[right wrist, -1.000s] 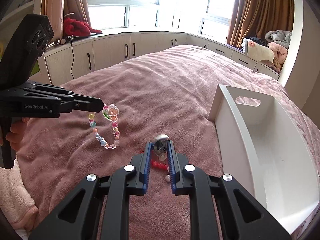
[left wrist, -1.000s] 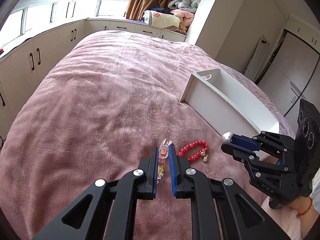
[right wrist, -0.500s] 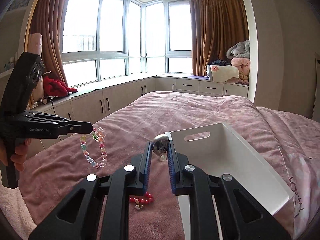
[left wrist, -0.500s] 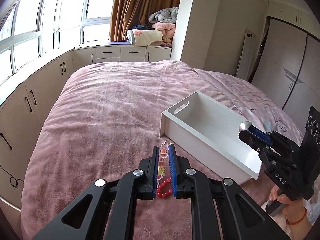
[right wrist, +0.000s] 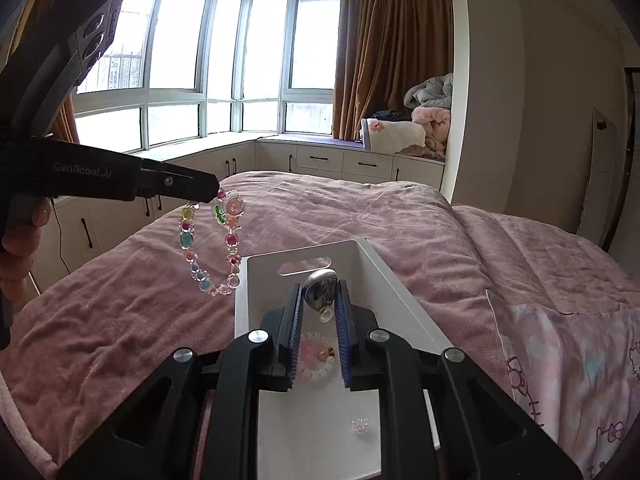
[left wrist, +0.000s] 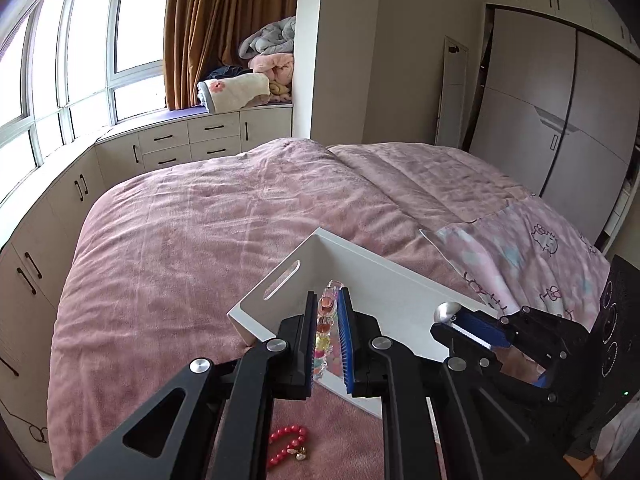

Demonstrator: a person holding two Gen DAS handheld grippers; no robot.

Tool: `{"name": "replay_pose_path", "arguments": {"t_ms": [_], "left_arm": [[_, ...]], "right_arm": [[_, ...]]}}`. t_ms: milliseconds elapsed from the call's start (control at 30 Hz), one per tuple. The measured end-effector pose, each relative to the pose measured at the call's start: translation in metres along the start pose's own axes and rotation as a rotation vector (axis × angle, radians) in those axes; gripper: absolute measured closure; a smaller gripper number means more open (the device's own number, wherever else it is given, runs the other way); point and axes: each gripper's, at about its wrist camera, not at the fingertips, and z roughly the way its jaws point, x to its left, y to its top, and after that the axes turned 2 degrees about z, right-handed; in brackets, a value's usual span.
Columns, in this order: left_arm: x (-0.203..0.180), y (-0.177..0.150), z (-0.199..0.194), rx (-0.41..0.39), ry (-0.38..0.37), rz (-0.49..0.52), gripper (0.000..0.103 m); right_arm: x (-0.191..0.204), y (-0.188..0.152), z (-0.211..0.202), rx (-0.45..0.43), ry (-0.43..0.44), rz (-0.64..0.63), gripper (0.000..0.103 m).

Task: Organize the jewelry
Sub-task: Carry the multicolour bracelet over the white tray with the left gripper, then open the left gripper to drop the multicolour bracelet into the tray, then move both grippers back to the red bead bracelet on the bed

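My left gripper (left wrist: pixel 325 300) is shut on a colourful bead bracelet (left wrist: pixel 325 328), which hangs from it in the right wrist view (right wrist: pixel 208 248) just left of the white tray (right wrist: pixel 256 280). My right gripper (right wrist: pixel 320 292) is shut on a silver pendant (right wrist: pixel 320 290) and holds it above the tray's inside; it also shows in the left wrist view (left wrist: pixel 448 312). A pink-white bead bracelet (right wrist: pixel 316 354) and a small clear charm (right wrist: pixel 359 425) lie in the tray. A red bead bracelet (left wrist: pixel 286 444) lies on the pink blanket below my left gripper.
The tray (left wrist: pixel 280 280) sits on a bed with a pink blanket (left wrist: pixel 180 248). A Hello Kitty sheet (left wrist: pixel 532 256) lies to its right. Cabinets (left wrist: pixel 180 144) and a window seat with folded bedding (left wrist: pixel 240 88) stand behind; a wardrobe (left wrist: pixel 560 120) is at right.
Both grippers have risen and moved over towards the tray with their jewelry. The right gripper now holds the pendant above the tray's inside. The red bracelet stays on the blanket.
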Motion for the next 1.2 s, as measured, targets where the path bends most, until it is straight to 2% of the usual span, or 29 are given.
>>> {"name": "replay_pose_path", "arguments": {"t_ms": [200, 400, 600, 633, 700, 733, 767, 833, 867, 933, 967, 1133, 1200], "left_arm": [[-0.021, 0.01, 0.05, 0.076, -0.015, 0.025, 0.088], [-0.028, -0.005, 0.097, 0.164, 0.013, 0.053, 0.088], [-0.03, -0.022, 0.124, 0.217, 0.055, 0.088, 0.085], [-0.03, -0.023, 0.124, 0.216, 0.062, 0.091, 0.078], [-0.027, -0.024, 0.122, 0.2, 0.074, 0.08, 0.066], [-0.025, -0.024, 0.12, 0.192, 0.073, 0.07, 0.065], [-0.023, -0.024, 0.118, 0.185, 0.073, 0.062, 0.064], [-0.018, -0.023, 0.112, 0.167, 0.085, 0.056, 0.057], [-0.016, -0.023, 0.108, 0.152, 0.095, 0.057, 0.054], [-0.011, -0.022, 0.098, 0.126, 0.118, 0.063, 0.036], [-0.008, -0.022, 0.094, 0.117, 0.13, 0.07, 0.033], [0.012, -0.024, 0.072, 0.089, 0.172, 0.085, 0.028], [0.023, -0.025, 0.06, 0.071, 0.183, 0.062, 0.023]], "right_arm": [[-0.017, -0.016, 0.017, 0.065, -0.034, 0.031, 0.087], [-0.026, -0.022, 0.027, 0.098, -0.056, 0.039, 0.086], [-0.021, -0.026, 0.033, 0.11, -0.063, 0.009, 0.086], [-0.02, -0.026, 0.033, 0.108, -0.066, 0.006, 0.085], [-0.02, -0.026, 0.033, 0.104, -0.073, 0.008, 0.074], [-0.02, -0.026, 0.033, 0.101, -0.076, 0.012, 0.069], [-0.021, -0.026, 0.033, 0.098, -0.077, 0.015, 0.068], [-0.02, -0.026, 0.033, 0.091, -0.082, 0.015, 0.067], [-0.02, -0.025, 0.031, 0.083, -0.084, 0.014, 0.063], [-0.017, -0.025, 0.029, 0.063, -0.088, 0.009, 0.055], [-0.015, -0.025, 0.026, 0.053, -0.09, 0.002, 0.053], [0.003, -0.023, 0.021, 0.006, -0.094, -0.062, 0.045], [0.012, -0.024, 0.02, -0.012, -0.105, -0.091, 0.036]]}}
